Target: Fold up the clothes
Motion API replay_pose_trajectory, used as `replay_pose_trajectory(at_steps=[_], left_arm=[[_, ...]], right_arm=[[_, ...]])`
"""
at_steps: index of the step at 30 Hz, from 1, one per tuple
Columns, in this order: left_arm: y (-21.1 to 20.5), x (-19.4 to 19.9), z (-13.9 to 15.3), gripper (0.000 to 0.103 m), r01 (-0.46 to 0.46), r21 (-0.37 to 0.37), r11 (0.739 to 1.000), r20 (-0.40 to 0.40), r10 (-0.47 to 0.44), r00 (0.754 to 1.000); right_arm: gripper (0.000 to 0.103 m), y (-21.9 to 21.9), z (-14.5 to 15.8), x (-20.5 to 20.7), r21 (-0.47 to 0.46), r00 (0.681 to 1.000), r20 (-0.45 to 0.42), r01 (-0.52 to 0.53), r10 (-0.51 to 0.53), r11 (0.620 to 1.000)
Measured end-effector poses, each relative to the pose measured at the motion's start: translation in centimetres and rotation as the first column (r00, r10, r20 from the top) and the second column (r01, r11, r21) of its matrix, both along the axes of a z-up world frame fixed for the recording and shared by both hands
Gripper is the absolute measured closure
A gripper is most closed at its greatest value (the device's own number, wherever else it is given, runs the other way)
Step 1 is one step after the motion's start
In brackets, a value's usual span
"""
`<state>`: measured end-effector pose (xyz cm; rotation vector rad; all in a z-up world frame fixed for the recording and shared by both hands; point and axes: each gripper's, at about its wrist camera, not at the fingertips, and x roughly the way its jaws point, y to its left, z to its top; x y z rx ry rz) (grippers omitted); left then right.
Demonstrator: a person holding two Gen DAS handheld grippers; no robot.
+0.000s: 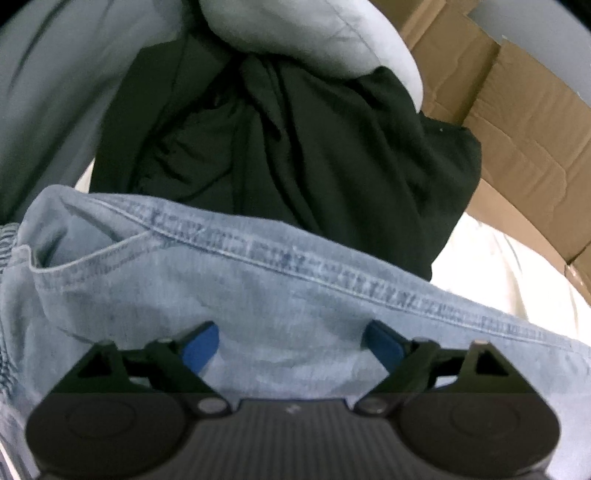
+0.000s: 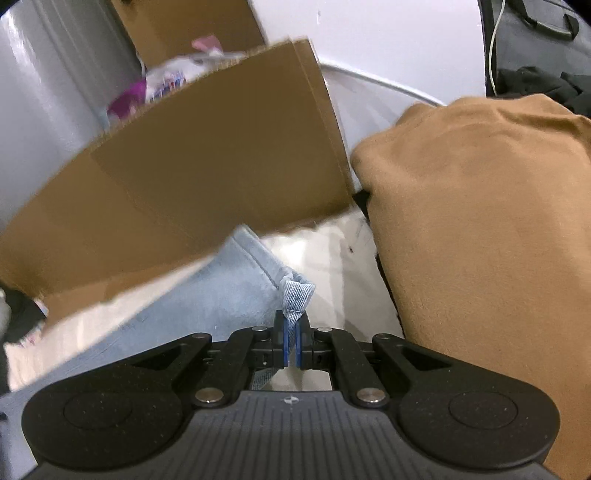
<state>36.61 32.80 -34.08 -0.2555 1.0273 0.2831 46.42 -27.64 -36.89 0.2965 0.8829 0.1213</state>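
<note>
The right claw (image 2: 291, 341) pinches only a corner of the jeans (image 2: 229, 291); it could slip. The left claw (image 1: 291, 347) gapes over denim, holding nothing.

Cardboard box (image 2: 207, 162): brown, flaps open, ahead and to the left of the right gripper; seen again ahead and to the right of the left gripper (image 1: 517, 110)
Packaging (image 2: 162, 79): white and purple, blurred, behind the box's far edge, far ahead and left of the right gripper
White surface (image 2: 332, 266): pale, ahead of the right gripper, beneath the box's near edge
Grey bag (image 2: 535, 33): far ahead and right of the right gripper; thin pale cord (image 2: 493, 48) hanging beside it
</note>
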Motion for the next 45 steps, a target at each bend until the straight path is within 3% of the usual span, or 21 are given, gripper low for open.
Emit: replay_pose_trajectory(at_steps=[4, 9, 13, 17, 20, 23, 24, 29, 32, 37, 45], left_arm=[[-1.2, -0.4, 0.8, 0.019, 0.078, 0.053, 0.996, -0.011, -0.078, 0.997], [-3.4, -0.5, 1.9, 0.020, 0.222, 0.153, 0.963, -0.035, -0.219, 0.975], [-4.5, -0.9, 2.6, 0.022, 0.268, 0.168, 0.949, -0.045, -0.264, 0.964], [-6.3, -2.6, 3.0, 0.024, 0.311, 0.164, 0.936, -0.030, -0.311, 0.950], [-8.1, -2.7, 2.4, 0.028, 0.365, 0.163, 0.917, -0.048, -0.362, 0.931], [-9.3, -1.9, 1.3, 0.043, 0.415, 0.178, 0.892, -0.067, -0.409, 0.910], [-9.7, -1.9, 0.8, 0.049, 0.415, 0.185, 0.891, -0.070, -0.409, 0.910], [-8.8, 0.1, -0.7, 0.048, 0.377, 0.169, 0.911, -0.061, -0.372, 0.926], [-9.2, 0.6, -0.9, 0.048, 0.378, 0.180, 0.908, -0.061, -0.373, 0.926], [-10.1, 0.4, -1.4, 0.046, 0.399, 0.229, 0.888, -0.052, -0.398, 0.916], [-11.3, 1.3, -1.6, 0.042, 0.370, 0.249, 0.895, -0.050, -0.370, 0.928]], right_arm=[[0.096, 0.5, -2.1, 0.2, -0.084, 0.996, -0.086, -0.025, 0.018, 0.996], [0.084, 1.0, -0.8, -1.1, -0.172, 0.999, -0.043, -0.035, 0.028, 0.985], [0.077, 1.9, 0.2, -2.0, -0.213, 0.997, 0.027, -0.069, 0.077, 0.975], [0.067, 4.4, 0.1, -2.1, -0.201, 0.979, 0.048, -0.184, 0.198, 0.962], [0.066, 7.3, -0.9, -2.0, -0.210, 0.954, 0.039, -0.283, 0.297, 0.936], [0.066, 10.2, -2.3, -1.1, -0.253, 0.925, 0.045, -0.354, 0.377, 0.900], [0.066, 11.2, -2.9, -0.5, -0.266, 0.915, 0.042, -0.377, 0.401, 0.887], [0.066, 14.3, -4.9, 3.2, -0.303, 0.906, -0.024, -0.409, 0.423, 0.861], [0.066, 15.2, -5.8, 4.9, -0.368, 0.913, -0.035, -0.391, 0.407, 0.844], [0.065, 14.8, -6.4, 6.3, -0.358, 0.925, 0.002, -0.353, 0.379, 0.864], [0.061, 15.9, -6.7, 8.3, -0.395, 0.932, 0.039, -0.318, 0.362, 0.862]])
